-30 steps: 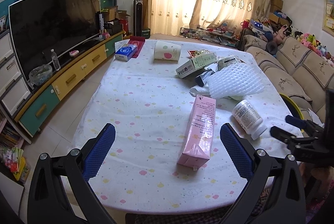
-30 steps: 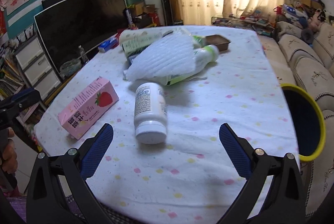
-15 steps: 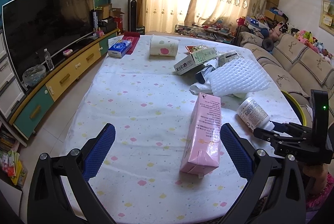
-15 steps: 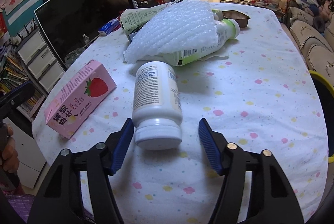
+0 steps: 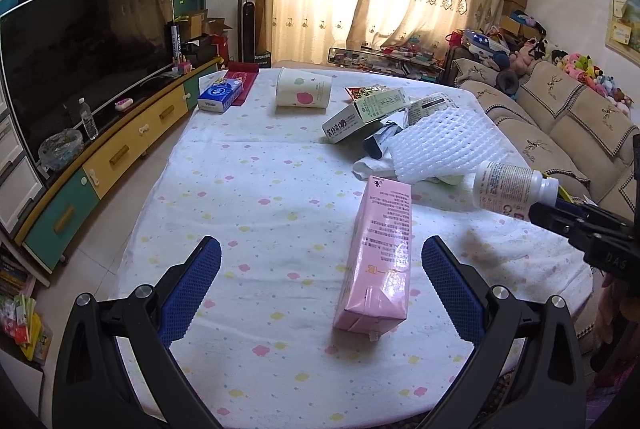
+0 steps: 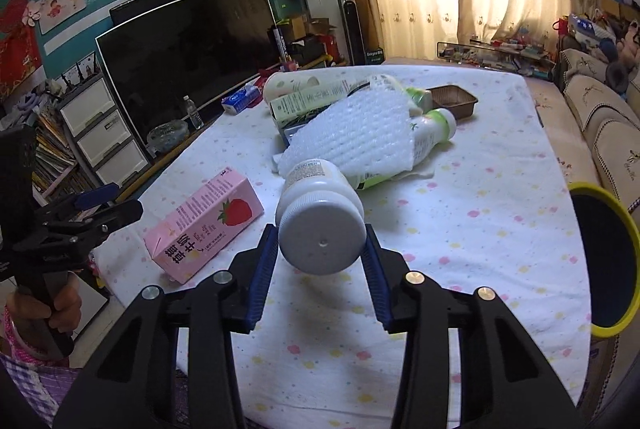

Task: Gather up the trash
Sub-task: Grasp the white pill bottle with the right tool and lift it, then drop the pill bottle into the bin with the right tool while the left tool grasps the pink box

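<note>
The right tongs (image 6: 320, 249) have just been closing and now pinch the white bottle (image 6: 318, 217) at its cap end, blue pads pressed on either side. The bottle hangs clear of the surface (image 6: 480, 229), its shadow on the spotted cloth below; from the left wrist view it (image 5: 512, 187) shows lifted at the right edge. The left tongs (image 5: 320, 279) are spread wide and empty, low over the near part of the surface, with the pink carton (image 5: 380, 257) lying flat between and beyond their pads, untouched. Further back lies a pile with foam wrap (image 5: 444, 145) on top. A yellow-rimmed bin (image 6: 604, 261) stands beside the surface on the right.
</note>
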A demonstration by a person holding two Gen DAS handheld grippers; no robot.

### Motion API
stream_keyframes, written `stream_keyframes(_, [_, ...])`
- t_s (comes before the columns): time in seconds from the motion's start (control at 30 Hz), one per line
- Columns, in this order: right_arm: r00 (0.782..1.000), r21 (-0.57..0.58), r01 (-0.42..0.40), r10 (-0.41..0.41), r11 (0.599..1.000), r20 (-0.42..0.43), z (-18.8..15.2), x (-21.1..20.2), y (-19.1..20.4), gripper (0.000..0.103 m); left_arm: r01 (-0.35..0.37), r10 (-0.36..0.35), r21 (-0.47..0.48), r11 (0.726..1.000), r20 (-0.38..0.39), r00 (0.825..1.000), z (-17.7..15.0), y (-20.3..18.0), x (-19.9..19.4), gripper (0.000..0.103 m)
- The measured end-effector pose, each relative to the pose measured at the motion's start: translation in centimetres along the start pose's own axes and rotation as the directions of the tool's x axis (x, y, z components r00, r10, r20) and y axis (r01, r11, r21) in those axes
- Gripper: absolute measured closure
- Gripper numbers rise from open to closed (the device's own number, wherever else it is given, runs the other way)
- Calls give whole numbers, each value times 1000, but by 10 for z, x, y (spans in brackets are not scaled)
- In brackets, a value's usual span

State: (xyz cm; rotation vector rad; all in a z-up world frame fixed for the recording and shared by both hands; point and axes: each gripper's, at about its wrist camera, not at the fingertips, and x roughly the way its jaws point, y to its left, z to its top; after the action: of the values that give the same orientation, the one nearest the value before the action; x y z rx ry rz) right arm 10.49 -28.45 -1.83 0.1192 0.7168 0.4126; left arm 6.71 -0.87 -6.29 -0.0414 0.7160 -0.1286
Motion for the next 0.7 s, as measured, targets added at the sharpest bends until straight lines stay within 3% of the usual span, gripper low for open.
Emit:
stream_keyframes(0.4, [999,57,40,-42,998,30,-5,-24,-30,63,28,-28,25,999,-2,1000,-1,-11,0,4])
stream_keyframes(0.57, [982,147,164,-176,975,71,-6,-49,-80,63,42,-42,38,998,-15,999,-1,-18,5,4])
stream_keyframes(0.7, [933,260,337,-357,905,32,-14,-58,-149,63,56,-54,51,997,-42,998,-3,-27,16,4])
